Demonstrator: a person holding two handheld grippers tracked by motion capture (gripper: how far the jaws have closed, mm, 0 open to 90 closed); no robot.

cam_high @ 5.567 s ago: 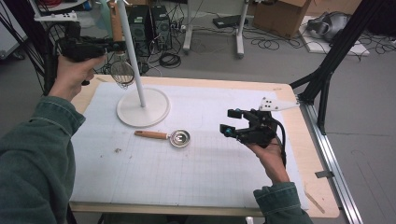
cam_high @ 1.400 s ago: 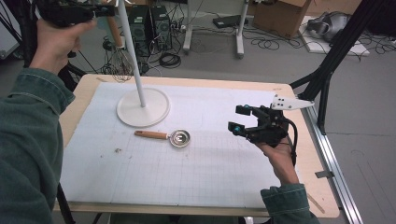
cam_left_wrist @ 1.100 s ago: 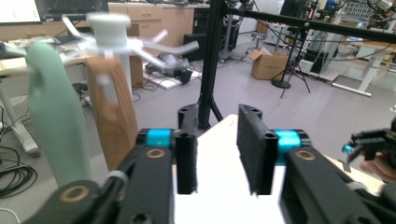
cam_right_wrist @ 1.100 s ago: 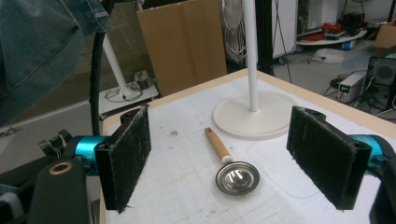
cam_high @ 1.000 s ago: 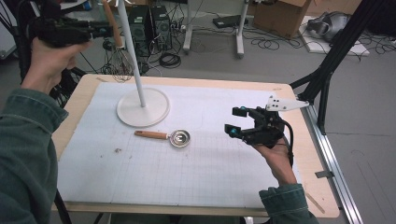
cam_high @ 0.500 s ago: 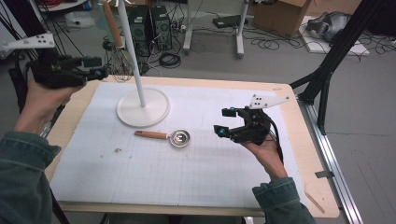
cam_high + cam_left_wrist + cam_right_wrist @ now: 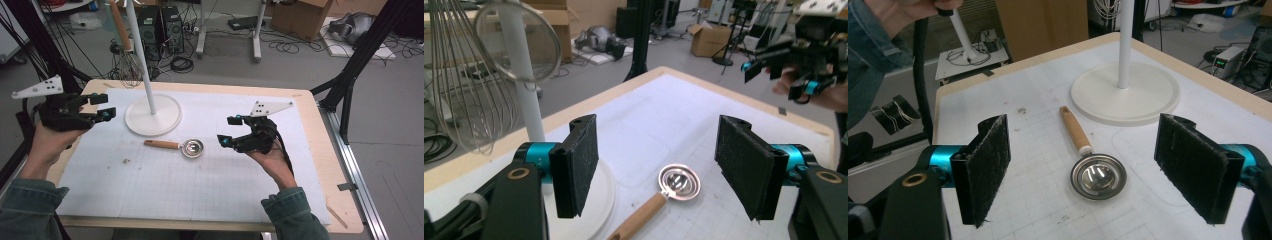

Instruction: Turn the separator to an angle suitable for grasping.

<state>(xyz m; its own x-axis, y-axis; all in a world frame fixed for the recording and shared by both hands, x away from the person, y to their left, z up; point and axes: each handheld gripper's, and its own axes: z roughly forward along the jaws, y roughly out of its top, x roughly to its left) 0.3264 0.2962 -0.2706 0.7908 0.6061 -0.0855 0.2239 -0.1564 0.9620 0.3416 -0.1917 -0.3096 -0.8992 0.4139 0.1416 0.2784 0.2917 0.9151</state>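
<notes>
A metal measuring spoon with a wooden handle [image 7: 176,146] lies on the white mat, in front of the white stand [image 7: 152,116]. A wire whisk [image 7: 131,64] hangs from the stand behind the pole. My left gripper [image 7: 104,106] hovers over the table's left edge, pointing right; its jaws have just been opening and nothing is between them. In the left gripper view the spoon [image 7: 678,183] lies ahead of my left gripper [image 7: 656,150]. My right gripper [image 7: 228,131] is open right of the spoon bowl, a little above the mat. The spoon [image 7: 1096,176] shows between its empty jaws.
The round stand base [image 7: 1125,92] sits at the mat's back left. A whisk [image 7: 459,75] and a round mesh sieve [image 7: 519,45] hang by the pole. A white gridded mat [image 7: 200,185] covers the wooden table [image 7: 345,200]. Cables and boxes lie on the floor beyond.
My left hand has come down from beside the stand's top to the table's left edge, its jaws wider apart. My right gripper has shifted slightly left toward the spoon.
</notes>
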